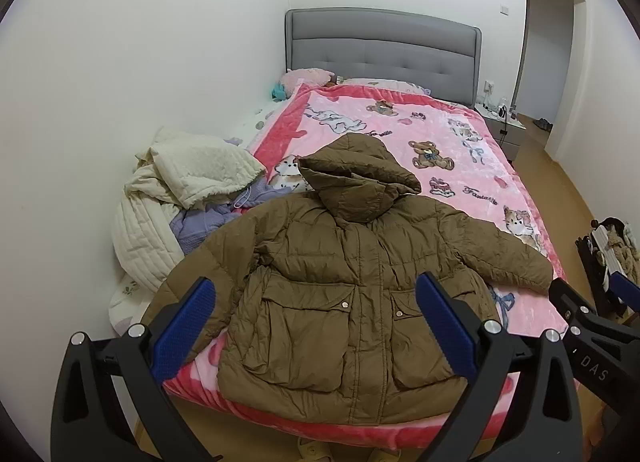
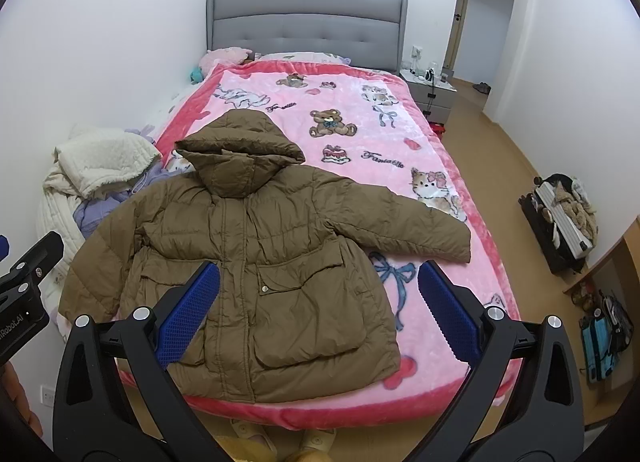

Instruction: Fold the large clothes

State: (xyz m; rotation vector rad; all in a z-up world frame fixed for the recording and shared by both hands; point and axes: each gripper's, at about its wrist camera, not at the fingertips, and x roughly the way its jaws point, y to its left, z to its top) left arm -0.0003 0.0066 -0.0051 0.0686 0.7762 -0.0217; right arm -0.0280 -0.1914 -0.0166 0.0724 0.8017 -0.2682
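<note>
A brown hooded puffer jacket (image 1: 340, 282) lies flat, front up, on the foot of the bed, sleeves spread to both sides and hood pointing toward the headboard. It also shows in the right wrist view (image 2: 260, 262). My left gripper (image 1: 316, 326) is open and empty, held above the jacket's lower half. My right gripper (image 2: 320, 318) is open and empty, above the jacket's right pocket and hem. The right gripper's body (image 1: 592, 334) shows at the right edge of the left wrist view.
The bed has a pink cartoon blanket (image 2: 360, 121) and a grey headboard (image 2: 308, 21). A pile of cream and lilac clothes (image 1: 180, 197) lies left of the jacket by the wall. A nightstand (image 2: 432, 89) and bags (image 2: 564, 217) stand on the right floor. Slippers (image 2: 256, 442) lie at the bed's foot.
</note>
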